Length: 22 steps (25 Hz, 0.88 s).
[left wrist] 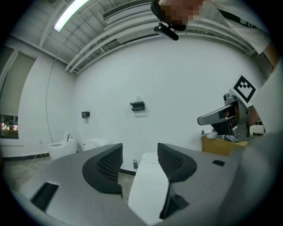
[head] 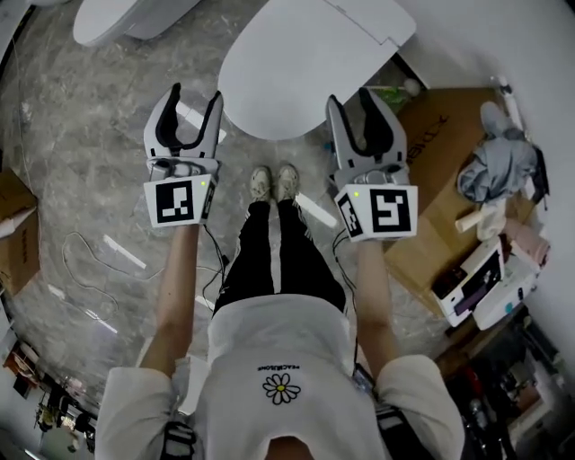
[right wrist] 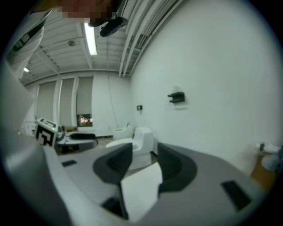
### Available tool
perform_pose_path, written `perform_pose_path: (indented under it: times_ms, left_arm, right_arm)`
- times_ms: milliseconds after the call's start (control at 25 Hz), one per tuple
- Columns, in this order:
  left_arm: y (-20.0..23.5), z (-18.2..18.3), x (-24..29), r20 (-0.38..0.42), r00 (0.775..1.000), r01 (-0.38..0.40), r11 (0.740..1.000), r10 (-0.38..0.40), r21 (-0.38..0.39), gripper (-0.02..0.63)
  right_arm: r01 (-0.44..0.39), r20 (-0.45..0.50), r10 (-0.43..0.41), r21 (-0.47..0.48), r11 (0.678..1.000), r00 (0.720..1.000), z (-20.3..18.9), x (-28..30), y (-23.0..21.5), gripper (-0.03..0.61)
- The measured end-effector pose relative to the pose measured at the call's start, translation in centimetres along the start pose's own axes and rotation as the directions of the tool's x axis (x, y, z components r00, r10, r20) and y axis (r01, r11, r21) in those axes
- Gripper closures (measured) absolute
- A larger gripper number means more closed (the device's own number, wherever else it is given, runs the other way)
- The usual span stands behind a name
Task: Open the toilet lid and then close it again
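the toilet lid [head: 296,63] lies shut, flat on the bowl, right ahead of the person's shoes [head: 274,182]. its long axis runs from the rounded front edge near the shoes up and to the right toward the hinge end by the wall, so its front points back at the person. the left gripper [head: 193,99] hangs just beside the front-left edge, the right gripper [head: 352,103] at the front-right edge. both have jaws spread and grip nothing. in each gripper view the white lid shows through the gap, with no pad pressing on it. whether lifting is yet to come or the lid has been set back down, i cannot tell. if lifting is the step, it seems best to catch the front lip evenly from both sides and swing it about the hinge, easing it rather than dropping it. a second toilet [head: 117,18] stands well apart at the left, and a cardboard box [head: 449,117] sits near the right.
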<state>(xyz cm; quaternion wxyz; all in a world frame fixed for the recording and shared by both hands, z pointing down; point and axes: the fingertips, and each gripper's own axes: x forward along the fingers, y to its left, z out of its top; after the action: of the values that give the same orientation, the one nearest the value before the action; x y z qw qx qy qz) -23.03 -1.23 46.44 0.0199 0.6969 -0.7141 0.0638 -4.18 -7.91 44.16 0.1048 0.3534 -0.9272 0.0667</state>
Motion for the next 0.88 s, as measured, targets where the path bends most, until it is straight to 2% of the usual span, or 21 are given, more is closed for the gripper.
perform_pose_path:
  times_ms: [160,400,520,760,880]
  left_arm:
    - [-1.0,-6.1,0.6,-0.041,0.998,0.036,0.998,-0.038,-0.058,0.342]
    - [-2.4,-15.9,0.5,-0.144,0.983,0.110,0.992,-0.118,-0.062,0.325]
    - [-2.7,-20.2,0.0,-0.186,0.974,0.123,0.991,-0.132,-0.059,0.310]
    - [-4.1,-26.9,-1.1,-0.270,0.946,0.165,0.983,-0.180,-0.076,0.297]
    - [-5.3,-30.1,-2.0,-0.332,0.919,0.205,0.977,-0.212,-0.058,0.296]
  right_arm:
    - [-0.002,-0.079,0.004,0.022,1.000,0.997,-6.5,1.0,-0.2,0.399]
    - [0.017,-0.174,-0.004,0.075,0.997,0.985,-15.5,1.8,-0.1,0.387]
    - [0.010,-0.218,0.011,0.095,0.995,0.976,-19.6,1.8,0.5,0.383]
    - [0.022,-0.322,0.010,0.095,0.995,0.947,-27.6,2.1,1.7,0.383]
    - [0.021,-0.384,0.014,0.086,0.996,0.923,-31.5,2.1,2.2,0.383]
